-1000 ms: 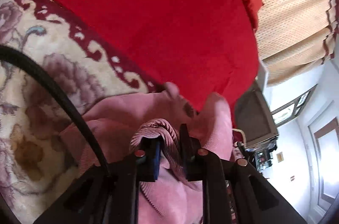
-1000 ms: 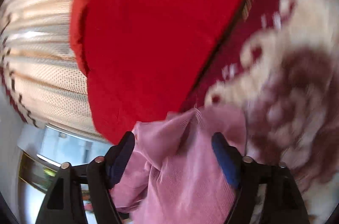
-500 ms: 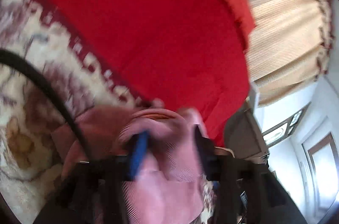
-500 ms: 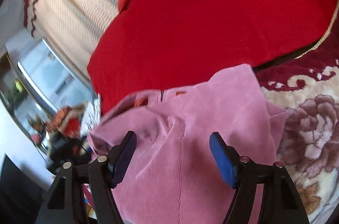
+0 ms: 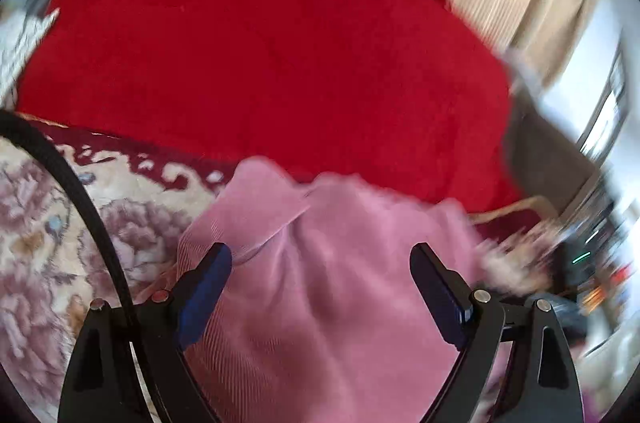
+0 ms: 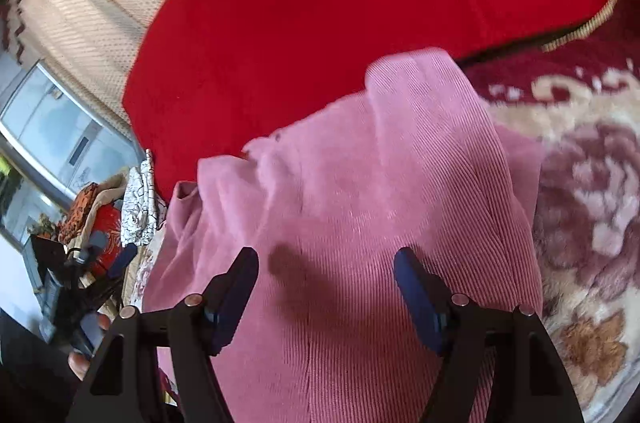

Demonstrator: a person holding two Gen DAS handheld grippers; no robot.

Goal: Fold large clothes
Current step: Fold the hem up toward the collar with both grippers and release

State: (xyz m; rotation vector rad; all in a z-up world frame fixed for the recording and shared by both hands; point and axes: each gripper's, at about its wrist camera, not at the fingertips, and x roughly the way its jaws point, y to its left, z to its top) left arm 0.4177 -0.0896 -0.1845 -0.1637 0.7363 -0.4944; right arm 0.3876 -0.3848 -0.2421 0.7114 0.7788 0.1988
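Observation:
A pink ribbed garment [image 5: 328, 283] lies bunched on a floral blanket [image 5: 44, 223], its far edge near a red cover [image 5: 260, 43]. My left gripper [image 5: 320, 263] is open, its blue-padded fingers wide apart above the garment, holding nothing. In the right wrist view the same pink garment [image 6: 380, 203] spreads flatter, with a fold ridge running toward the red cover [image 6: 340, 3]. My right gripper [image 6: 326, 263] is open above it and empty. The left view is blurred by motion.
Beige curtains [image 6: 80, 3] hang behind the red cover. A window [image 6: 52, 127] and a cluttered pile of cloth and items [image 6: 100, 219] sit at the left in the right wrist view. The floral blanket [image 6: 592, 207] extends right.
My left gripper let go of the garment's bunched edge and opened wide. Both views swung round to look along the garment; the right gripper stayed open.

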